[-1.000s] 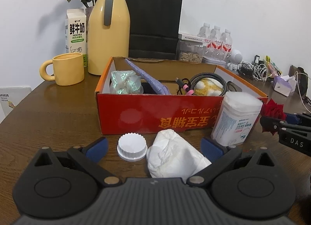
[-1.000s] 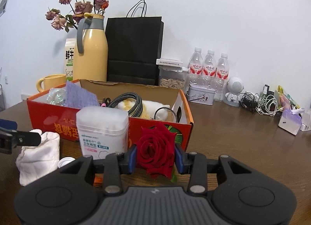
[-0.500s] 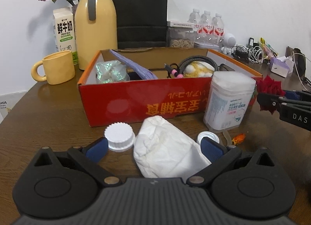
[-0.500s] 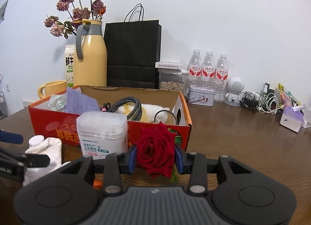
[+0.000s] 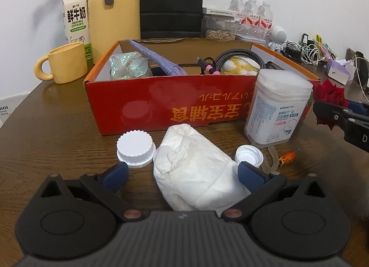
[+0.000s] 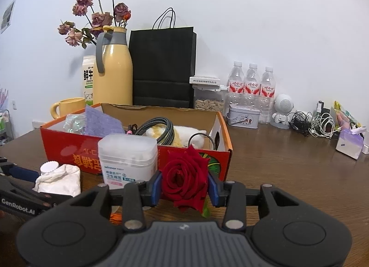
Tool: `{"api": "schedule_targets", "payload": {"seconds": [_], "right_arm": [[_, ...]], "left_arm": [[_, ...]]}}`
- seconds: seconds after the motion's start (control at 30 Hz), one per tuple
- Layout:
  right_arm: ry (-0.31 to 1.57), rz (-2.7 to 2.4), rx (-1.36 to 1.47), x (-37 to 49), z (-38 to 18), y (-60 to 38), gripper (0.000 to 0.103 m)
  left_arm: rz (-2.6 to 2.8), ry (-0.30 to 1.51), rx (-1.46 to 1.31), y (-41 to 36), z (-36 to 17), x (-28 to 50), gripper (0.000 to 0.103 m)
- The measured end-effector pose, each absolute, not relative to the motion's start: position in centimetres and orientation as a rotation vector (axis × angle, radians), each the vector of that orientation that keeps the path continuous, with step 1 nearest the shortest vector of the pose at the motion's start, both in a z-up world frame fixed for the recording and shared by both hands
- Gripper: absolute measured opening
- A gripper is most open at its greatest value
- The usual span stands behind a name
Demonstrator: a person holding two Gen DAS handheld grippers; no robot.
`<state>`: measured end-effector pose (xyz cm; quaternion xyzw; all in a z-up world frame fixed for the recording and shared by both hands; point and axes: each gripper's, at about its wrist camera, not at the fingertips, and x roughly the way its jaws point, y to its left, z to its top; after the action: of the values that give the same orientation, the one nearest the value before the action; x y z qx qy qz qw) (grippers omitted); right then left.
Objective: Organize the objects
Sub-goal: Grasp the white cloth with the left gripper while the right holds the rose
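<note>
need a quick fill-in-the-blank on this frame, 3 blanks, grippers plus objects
1. The right gripper is shut on a dark red ____.
2. The open left gripper straddles a crumpled white ____ bundle.
3. The ribbed white plastic lid lies ____ the red cardboard box, on the table.

Missing: rose; paper; outside

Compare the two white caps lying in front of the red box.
The ridged cap is larger and lies closed side up; the small cap lies open side up. The ridged cap is left of the crumpled white paper, the small cap right. Both rest on the table.
</note>
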<state>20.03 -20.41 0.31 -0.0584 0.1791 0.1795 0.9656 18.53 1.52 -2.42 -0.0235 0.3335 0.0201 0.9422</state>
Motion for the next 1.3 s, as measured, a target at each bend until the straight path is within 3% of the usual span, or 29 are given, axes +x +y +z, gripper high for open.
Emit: {"api": "schedule_targets", "payload": {"seconds": [1.3], "right_arm": [[0.360,0.372,-0.105,19.87,0.31,-20.63,0.043]], "left_arm": [[0.071,0.679,-0.054,1.01,-2.45,18.70,0.103]]}}
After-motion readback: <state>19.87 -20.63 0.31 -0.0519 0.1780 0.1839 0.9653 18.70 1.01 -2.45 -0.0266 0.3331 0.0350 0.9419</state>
